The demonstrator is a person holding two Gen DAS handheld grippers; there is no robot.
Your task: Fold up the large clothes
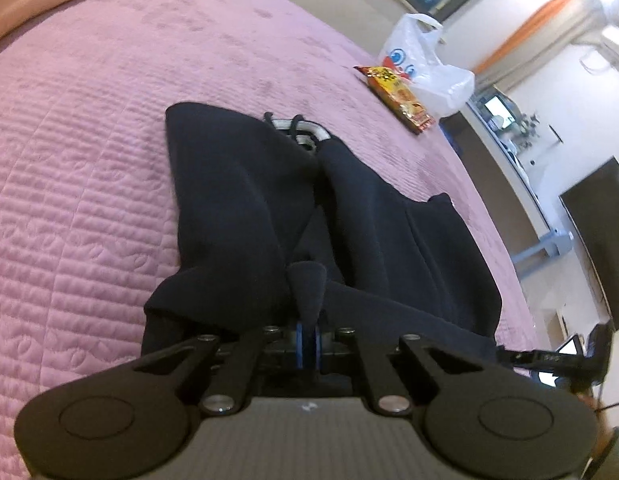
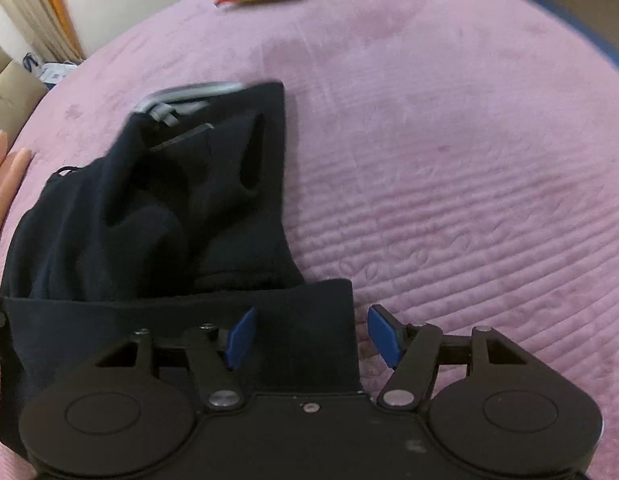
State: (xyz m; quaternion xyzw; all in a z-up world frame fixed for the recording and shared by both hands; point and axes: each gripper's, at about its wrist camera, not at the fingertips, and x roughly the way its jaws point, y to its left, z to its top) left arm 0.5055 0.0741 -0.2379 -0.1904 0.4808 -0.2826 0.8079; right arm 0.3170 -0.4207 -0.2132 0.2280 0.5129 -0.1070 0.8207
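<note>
Right now your pink quilted bedspread (image 1: 89,152) fills both views, with the dark navy garment (image 1: 237,208) lying bunched near its middle, grey collar trim (image 1: 305,128) at the far end. Your left gripper (image 1: 307,332) is pressed together, pinching a fold of the navy cloth. Your right gripper (image 2: 313,336) is spread wide, its blue pads (image 2: 241,336) straddling the garment's near hem. A white plastic bag (image 1: 425,68) and a snack packet (image 1: 397,96) lie beyond.
</note>
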